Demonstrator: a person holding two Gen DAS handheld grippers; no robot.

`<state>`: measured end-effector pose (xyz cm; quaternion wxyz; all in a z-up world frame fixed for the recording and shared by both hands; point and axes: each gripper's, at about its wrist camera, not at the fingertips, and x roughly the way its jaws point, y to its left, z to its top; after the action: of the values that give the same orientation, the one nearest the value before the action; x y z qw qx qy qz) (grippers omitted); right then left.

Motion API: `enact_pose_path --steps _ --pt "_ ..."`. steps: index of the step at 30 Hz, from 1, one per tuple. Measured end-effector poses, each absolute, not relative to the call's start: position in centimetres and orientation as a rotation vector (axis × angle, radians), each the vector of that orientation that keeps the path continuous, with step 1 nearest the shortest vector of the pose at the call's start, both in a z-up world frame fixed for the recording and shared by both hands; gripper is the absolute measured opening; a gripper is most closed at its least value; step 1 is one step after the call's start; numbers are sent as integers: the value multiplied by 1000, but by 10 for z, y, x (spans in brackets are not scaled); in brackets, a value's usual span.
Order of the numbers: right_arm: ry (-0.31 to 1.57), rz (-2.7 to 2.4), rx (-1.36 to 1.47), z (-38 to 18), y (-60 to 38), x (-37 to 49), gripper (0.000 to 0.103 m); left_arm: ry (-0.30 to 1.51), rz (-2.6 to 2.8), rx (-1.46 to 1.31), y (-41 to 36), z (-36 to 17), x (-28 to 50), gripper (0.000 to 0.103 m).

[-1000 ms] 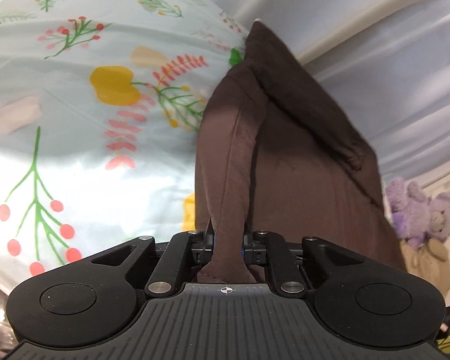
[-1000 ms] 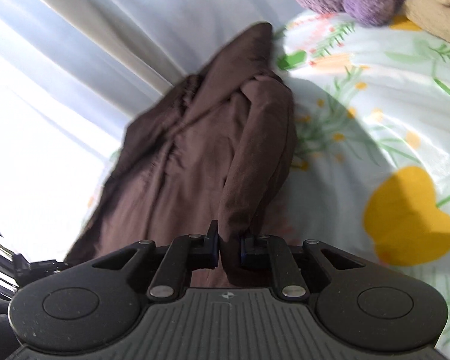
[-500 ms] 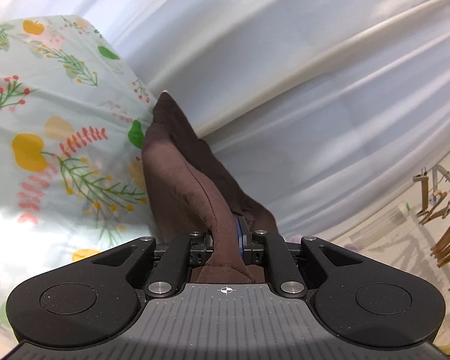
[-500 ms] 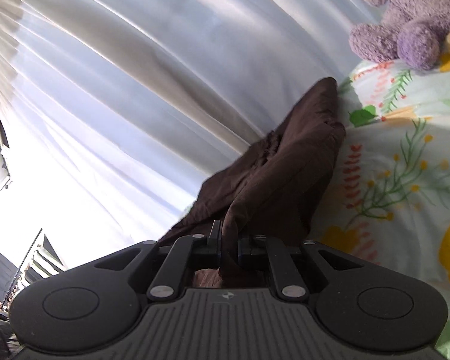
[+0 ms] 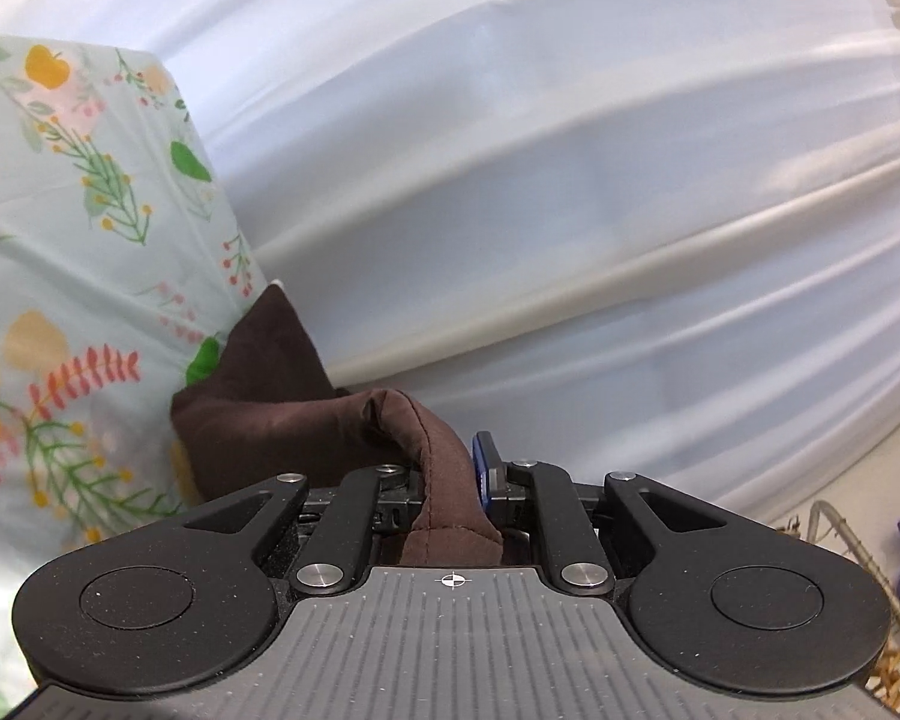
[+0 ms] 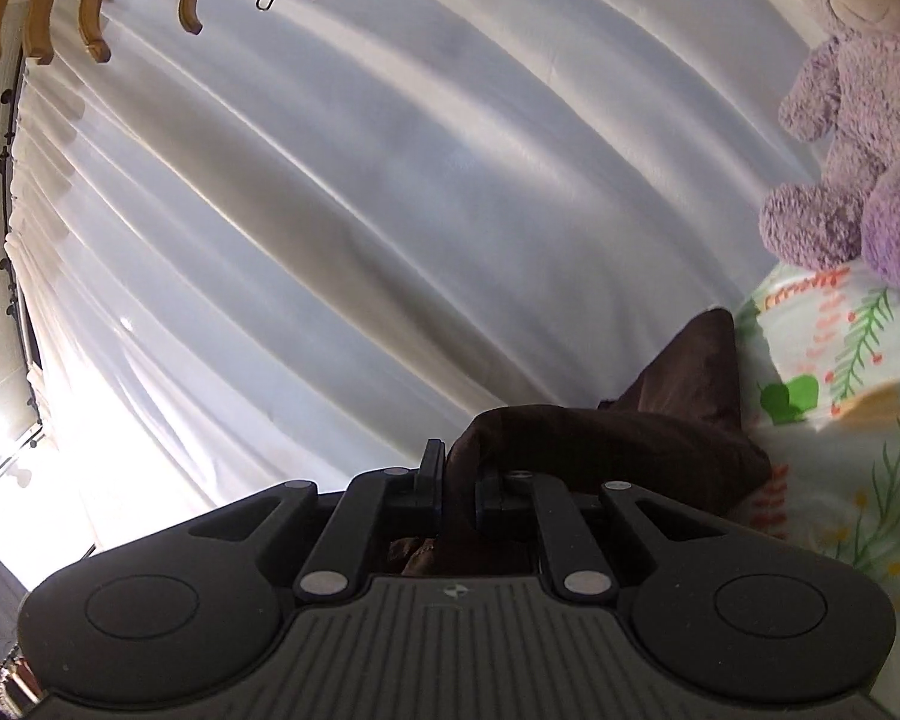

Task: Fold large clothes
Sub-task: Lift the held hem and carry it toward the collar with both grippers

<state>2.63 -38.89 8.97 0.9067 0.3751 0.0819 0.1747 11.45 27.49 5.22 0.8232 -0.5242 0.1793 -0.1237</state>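
Observation:
A dark brown garment (image 5: pixel 270 414) is lifted off the floral bedsheet (image 5: pixel 72 228), and most of it hangs below both views. My left gripper (image 5: pixel 447 480) is shut on a stitched hem of it, which bunches up between the fingers. In the right wrist view the same brown garment (image 6: pixel 642 426) drapes over my right gripper (image 6: pixel 456 480), which is shut on another fold of it. Its far corner still points toward the sheet's edge (image 6: pixel 810 480). Both grippers point roughly level, toward the curtain.
A white pleated curtain (image 5: pixel 570 180) fills the background behind the bed. A purple teddy bear (image 6: pixel 852 120) sits on the bed at the right. Wooden hangers (image 6: pixel 90 6) hang at the upper left of the right wrist view. A wire rack (image 5: pixel 852 546) shows at the left view's lower right.
Both grippers rose and tilted up from the bed toward the curtain, carrying the brown garment. Far less of the garment and sheet shows now; hangers and the bear's face came into view.

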Motion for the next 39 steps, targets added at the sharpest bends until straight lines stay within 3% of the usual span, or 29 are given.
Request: enact_pose_path --steps 13,20,29,35,39 --pt "172 -19 790 110 -409 207 9 444 -225 -1131 281 54 321 17" --pt "249 -137 739 81 -415 276 9 553 -164 -1096 277 6 409 18" --pt "361 -229 659 28 -415 330 9 695 -54 -1102 276 -77 457 23" --pt "384 -219 637 16 -416 336 10 690 -97 -1216 290 -98 457 36" --pt "373 -204 703 17 -423 333 17 650 -108 -1262 298 -96 451 51"
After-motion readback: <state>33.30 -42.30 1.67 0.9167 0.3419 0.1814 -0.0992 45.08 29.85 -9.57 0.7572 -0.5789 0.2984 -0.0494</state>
